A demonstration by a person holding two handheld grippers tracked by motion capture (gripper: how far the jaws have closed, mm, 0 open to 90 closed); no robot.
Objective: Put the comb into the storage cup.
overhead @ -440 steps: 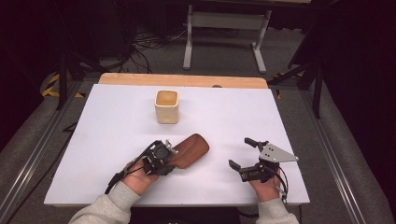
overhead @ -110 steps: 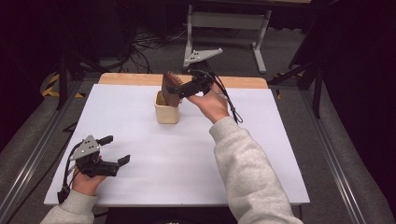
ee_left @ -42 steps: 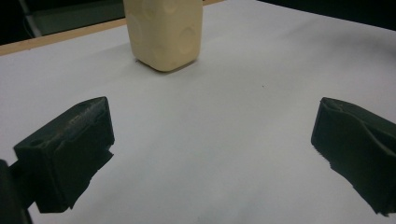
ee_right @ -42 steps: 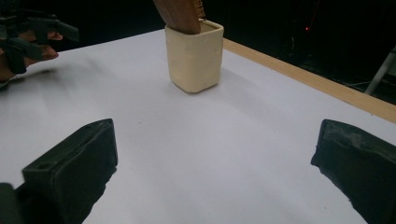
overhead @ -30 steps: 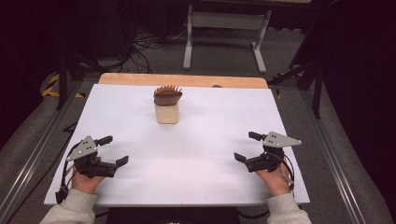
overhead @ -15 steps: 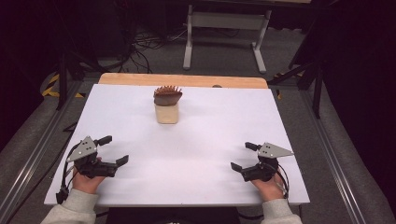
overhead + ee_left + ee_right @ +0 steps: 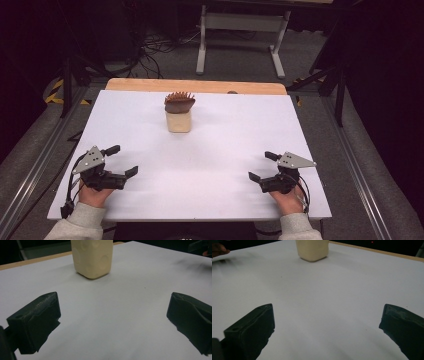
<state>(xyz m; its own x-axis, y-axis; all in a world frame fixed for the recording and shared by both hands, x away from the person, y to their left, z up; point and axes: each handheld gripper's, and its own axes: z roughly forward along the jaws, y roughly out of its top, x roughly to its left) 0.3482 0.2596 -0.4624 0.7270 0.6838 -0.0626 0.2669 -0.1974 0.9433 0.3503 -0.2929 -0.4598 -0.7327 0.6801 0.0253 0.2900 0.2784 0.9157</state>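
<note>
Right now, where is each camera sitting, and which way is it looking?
High view: above the person's side, facing forward and down on the white table; shows both hands, left gripper, right gripper.
Left gripper view: on the left gripper, looking along its open jaws across the table.
Right gripper view: on the right gripper, same way.
Shared: all three see the cream cup, which holds a brown brush.

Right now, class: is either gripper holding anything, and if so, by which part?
Nothing is held. The left gripper and right gripper both rest open on the white table, jaws apart. The brown brush sits in the cream cup, far from both.
</note>
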